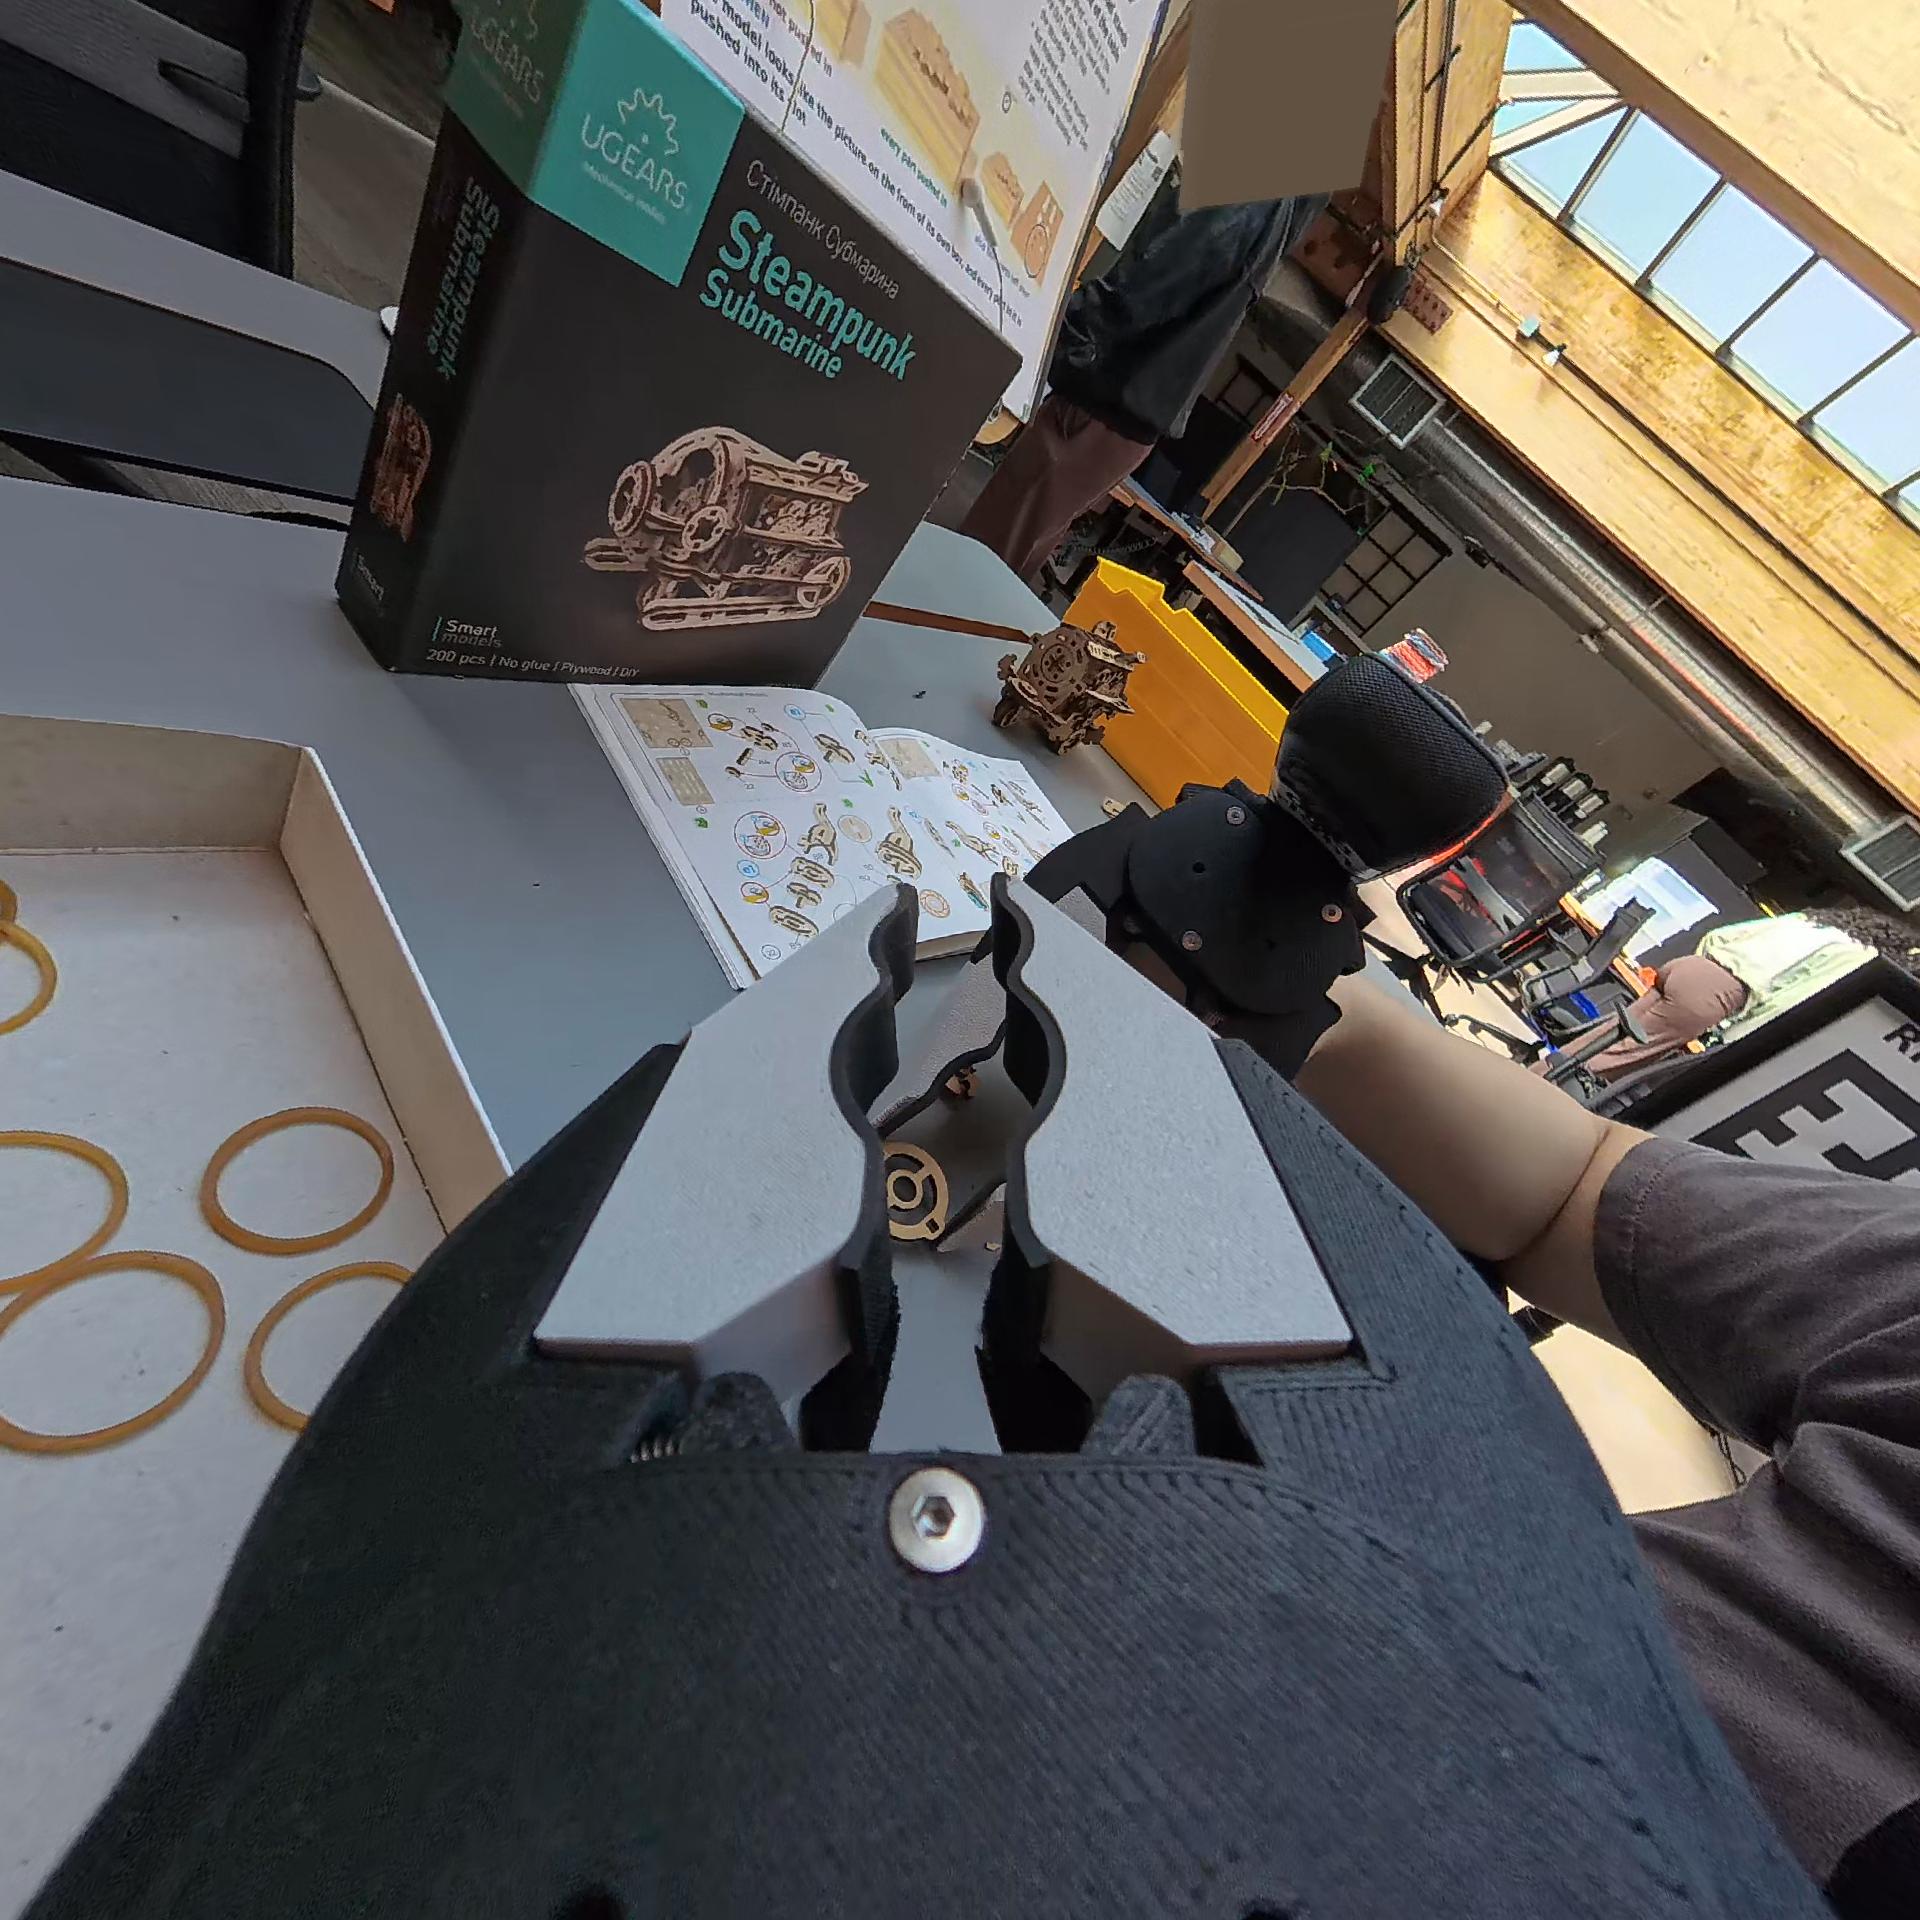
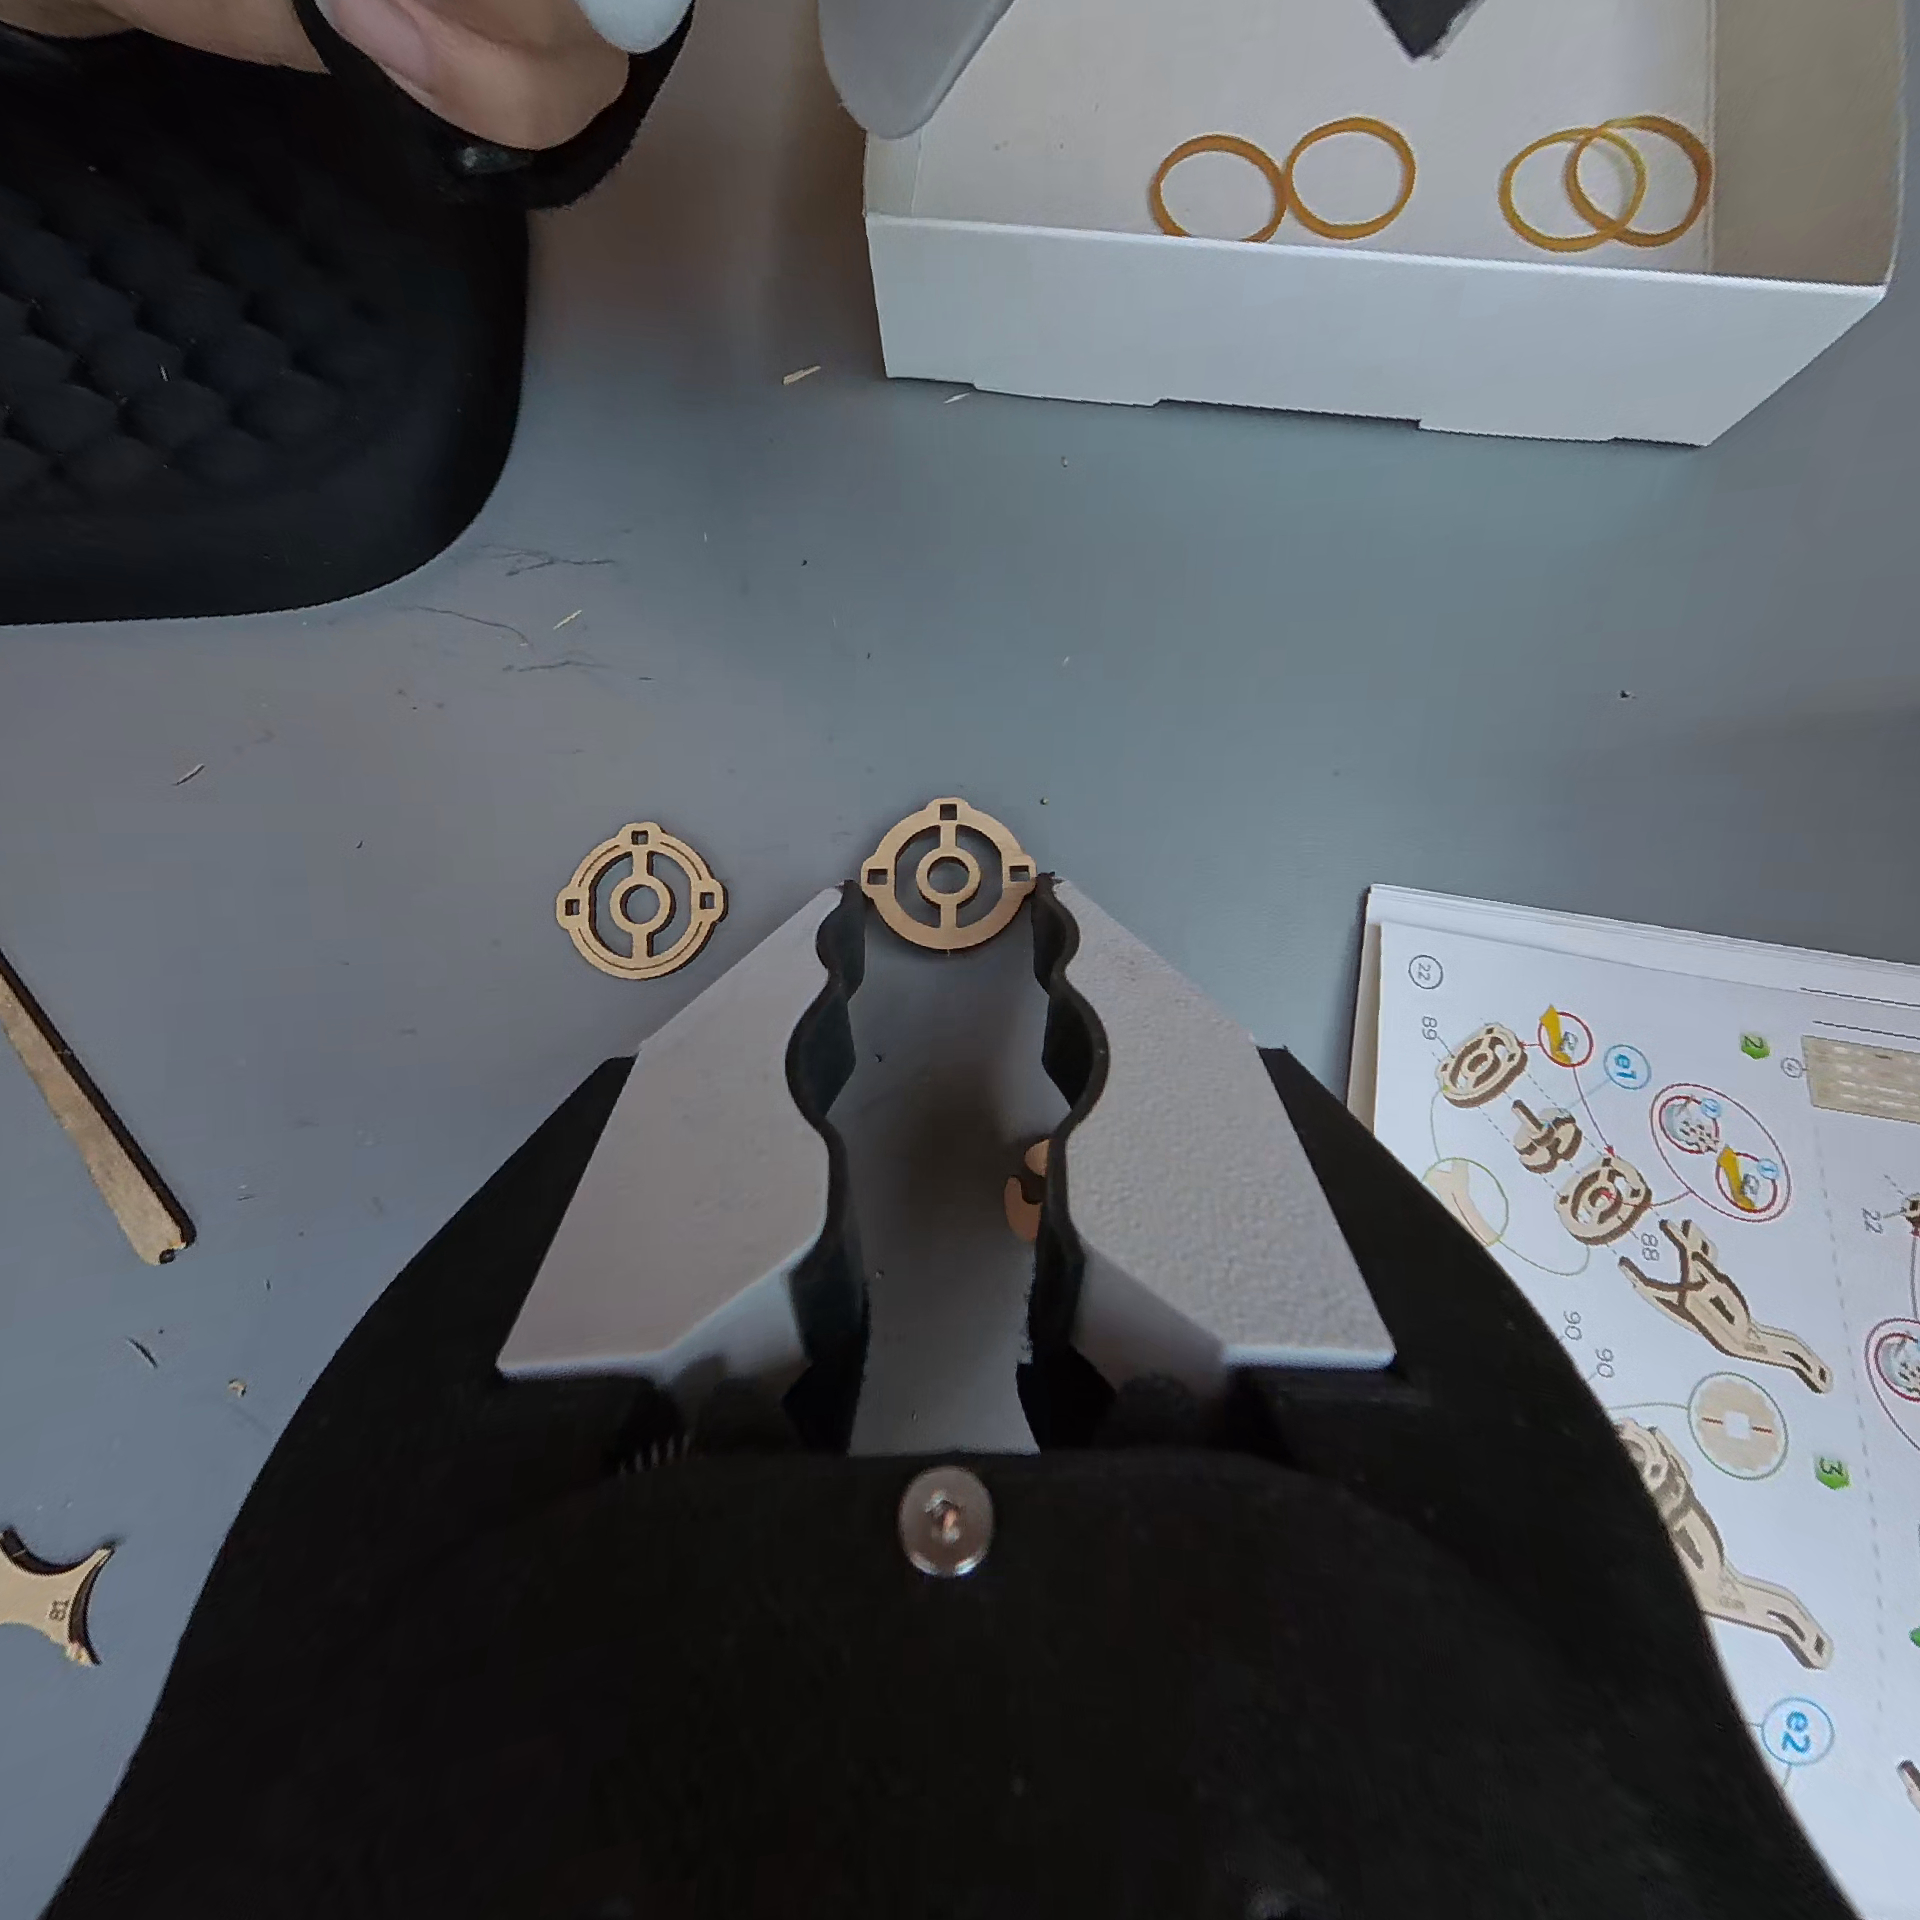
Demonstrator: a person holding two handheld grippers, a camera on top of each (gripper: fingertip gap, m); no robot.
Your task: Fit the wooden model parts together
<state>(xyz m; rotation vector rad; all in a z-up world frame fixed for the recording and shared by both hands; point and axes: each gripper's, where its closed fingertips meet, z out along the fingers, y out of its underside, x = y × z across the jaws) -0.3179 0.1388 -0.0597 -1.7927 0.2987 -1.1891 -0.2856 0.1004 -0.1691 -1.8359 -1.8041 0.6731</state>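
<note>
Sunlit skylights over wooden beams; grey table, distant desks.

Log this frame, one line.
right claw: shut on round wooden part | left claw: open, empty | second round part: on table

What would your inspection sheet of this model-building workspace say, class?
Surface: grey table, scuffed, with wood splinters.
Job's things: round wooden disc between the right hand-held gripper fingertips; twin disc lying flat beside it; open instruction booklet.
Clutter: white tray of rubber bands; kit box; wooden stick.
Grippers: right closed on disc; left hand-held gripper open, empty.
Cables: nothing seen.
Surroundings: yellow bin, finished model.
</note>
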